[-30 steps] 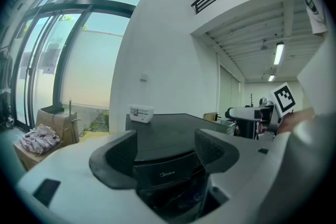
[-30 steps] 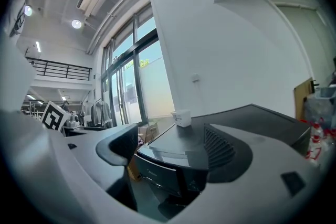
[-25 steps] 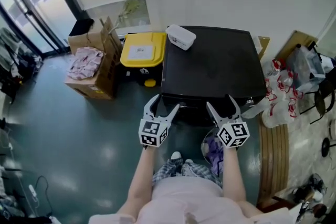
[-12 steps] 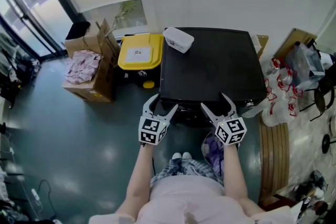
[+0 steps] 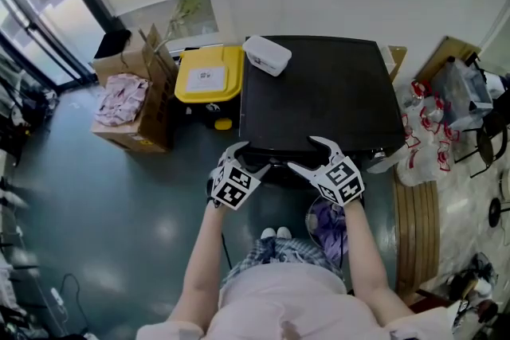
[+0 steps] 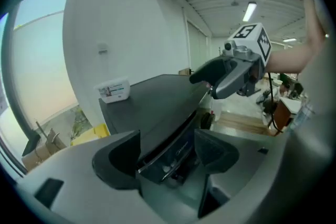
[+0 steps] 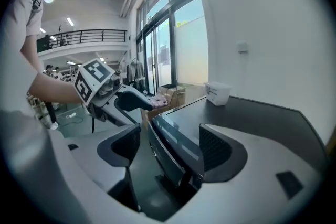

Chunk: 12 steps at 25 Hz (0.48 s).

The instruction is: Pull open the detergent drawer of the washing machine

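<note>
**As both grippers line up on the washer front, drawer not yet pulled**

While the person stands right at the washing machine (image 5: 319,91), the left gripper (image 5: 245,158) and right gripper (image 5: 307,154) hang side by side at its front top edge, both tilted downward. That tilt makes sense, since the detergent drawer sits on the front face, below the lid line, and has to be reached from above and in front.

Left jaws are spread wide w/ nothing pressed btwn them. Through the gap that gripper's own view shows the glossy front panel (image 6: 173,149) just under the dark top. The drawer should be somewhere on that strip, but I can't make out its handle or outline (too dark and shiny). It looks shut, judging by the flush front.

Right jaws are closing a little yet remain far apart. The washer's front corner edge runs btwn them in the right gripper view, and neither pad touches it.

My read: this is the approach, w/ the left gripper better placed for the pull. Wide jaws leave room to slip over a drawer lip.

On the lid, a white tub (image 5: 267,56) sits at the far left corner, well clear of the work. A yellow bin (image 5: 209,76) stands just beside the machine.
</note>
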Each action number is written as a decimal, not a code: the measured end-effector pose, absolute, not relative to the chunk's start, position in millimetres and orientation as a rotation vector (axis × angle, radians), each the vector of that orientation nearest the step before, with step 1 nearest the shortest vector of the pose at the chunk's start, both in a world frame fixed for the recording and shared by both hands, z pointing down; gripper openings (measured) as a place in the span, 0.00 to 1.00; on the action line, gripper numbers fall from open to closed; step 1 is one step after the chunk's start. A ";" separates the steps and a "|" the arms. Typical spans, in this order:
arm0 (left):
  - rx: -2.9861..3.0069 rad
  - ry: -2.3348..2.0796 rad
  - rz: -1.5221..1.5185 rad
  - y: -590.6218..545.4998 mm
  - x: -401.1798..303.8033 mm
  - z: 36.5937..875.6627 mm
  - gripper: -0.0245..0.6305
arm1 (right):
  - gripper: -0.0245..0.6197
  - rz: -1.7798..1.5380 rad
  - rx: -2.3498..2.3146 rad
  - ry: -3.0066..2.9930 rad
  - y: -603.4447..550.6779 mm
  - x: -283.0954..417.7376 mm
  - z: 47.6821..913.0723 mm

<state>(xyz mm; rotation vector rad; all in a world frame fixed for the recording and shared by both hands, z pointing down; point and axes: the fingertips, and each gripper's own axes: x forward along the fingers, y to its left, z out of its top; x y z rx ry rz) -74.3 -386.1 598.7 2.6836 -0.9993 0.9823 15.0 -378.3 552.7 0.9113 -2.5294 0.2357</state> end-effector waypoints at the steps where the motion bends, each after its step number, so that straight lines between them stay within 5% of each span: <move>1: 2.689 -0.956 1.041 -385.0 -71.9 604.1 0.54 | 0.60 0.214 0.862 -2.500 -377.8 11.8 558.8; 12: 2.685 -0.597 1.442 -377.2 -64.8 645.7 0.54 | 0.52 0.064 0.426 -2.245 -365.0 -13.1 620.1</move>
